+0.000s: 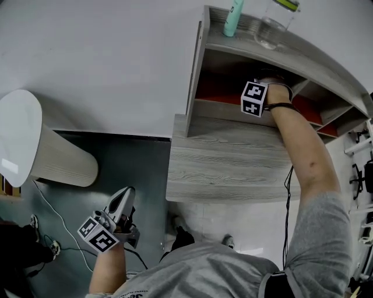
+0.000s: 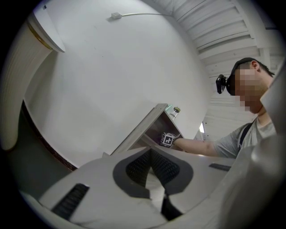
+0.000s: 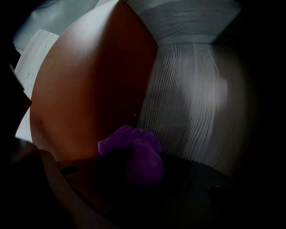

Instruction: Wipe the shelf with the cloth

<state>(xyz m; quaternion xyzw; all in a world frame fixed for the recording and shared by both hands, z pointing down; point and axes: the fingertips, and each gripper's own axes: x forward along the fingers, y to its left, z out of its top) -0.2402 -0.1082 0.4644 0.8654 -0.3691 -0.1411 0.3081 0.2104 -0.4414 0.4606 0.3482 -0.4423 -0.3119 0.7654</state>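
A grey wooden shelf unit (image 1: 256,55) has compartments with an orange-red floor (image 1: 218,92). My right arm reaches into the left compartment; only the gripper's marker cube (image 1: 254,98) shows there, and the jaws are hidden inside. In the right gripper view, my right gripper (image 3: 136,157) is shut on a bunched purple cloth (image 3: 134,150), close to the orange surface (image 3: 89,98) where it meets a grey wood wall (image 3: 187,107). My left gripper (image 1: 124,198) hangs low at the left, away from the shelf, pads (image 2: 145,166) together and holding nothing.
A teal bottle (image 1: 234,17) and a clear bottle (image 1: 274,23) stand on the top board. A grey wood ledge (image 1: 233,169) juts out below the compartments. A white round-topped stand (image 1: 35,145) is at the left, with cables (image 1: 58,215) on the dark floor.
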